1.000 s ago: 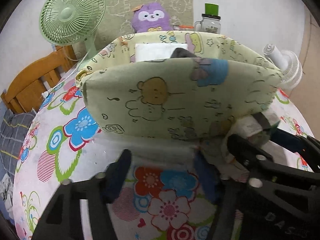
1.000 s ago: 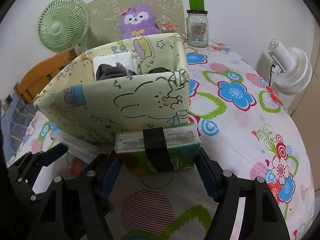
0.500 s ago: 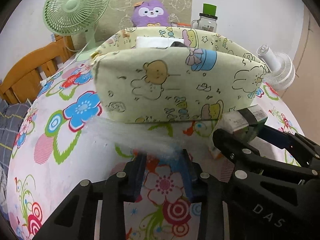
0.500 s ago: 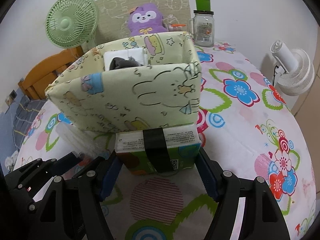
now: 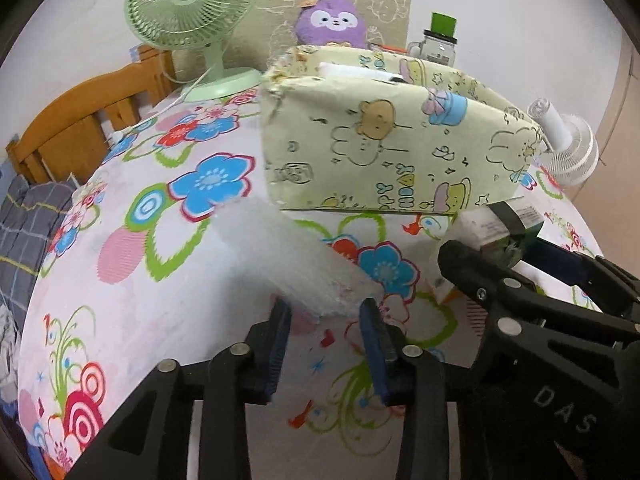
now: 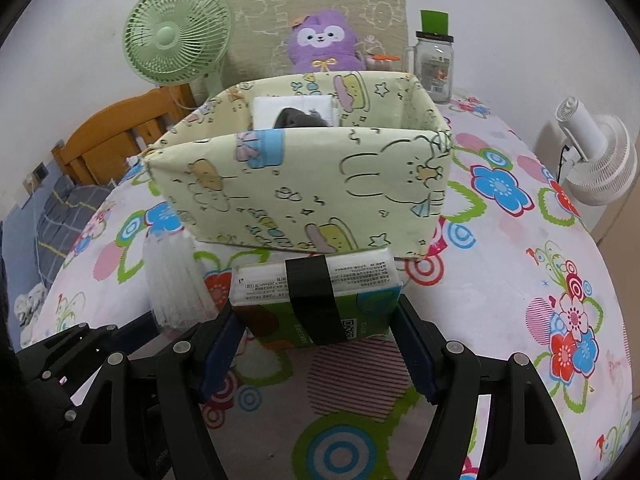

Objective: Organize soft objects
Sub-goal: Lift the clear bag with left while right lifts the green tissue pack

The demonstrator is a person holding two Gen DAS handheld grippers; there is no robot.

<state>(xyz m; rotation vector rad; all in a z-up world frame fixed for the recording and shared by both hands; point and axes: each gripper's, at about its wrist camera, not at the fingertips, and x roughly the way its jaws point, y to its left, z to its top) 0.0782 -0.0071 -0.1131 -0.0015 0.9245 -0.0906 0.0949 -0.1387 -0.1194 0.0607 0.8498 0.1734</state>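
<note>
A soft white translucent packet [image 5: 288, 252] lies slanted over the floral tablecloth, its near end between the pads of my left gripper [image 5: 324, 312]. Those jaws are opening slightly but still touch the packet on both sides. My right gripper [image 6: 316, 316] is shut on a green and white tissue pack [image 6: 320, 292] with a black band round it. That pack is held just in front of the pale yellow cartoon-print fabric box [image 6: 312, 184]. Inside the box I see a white folded item and a dark grey one. In the left wrist view the tissue pack [image 5: 492, 228] shows at the right, beside the box [image 5: 380, 148].
At the back stand a green desk fan [image 6: 176, 36], a purple plush toy [image 6: 322, 42] and a glass jar with a green lid [image 6: 434, 64]. A white fan [image 6: 600, 160] is off the table's right edge. A wooden chair back [image 5: 80, 128] is at the left.
My left gripper has shut on the white packet and drawn it back and left from the box. The right gripper kept the tissue pack and also backed off a little.
</note>
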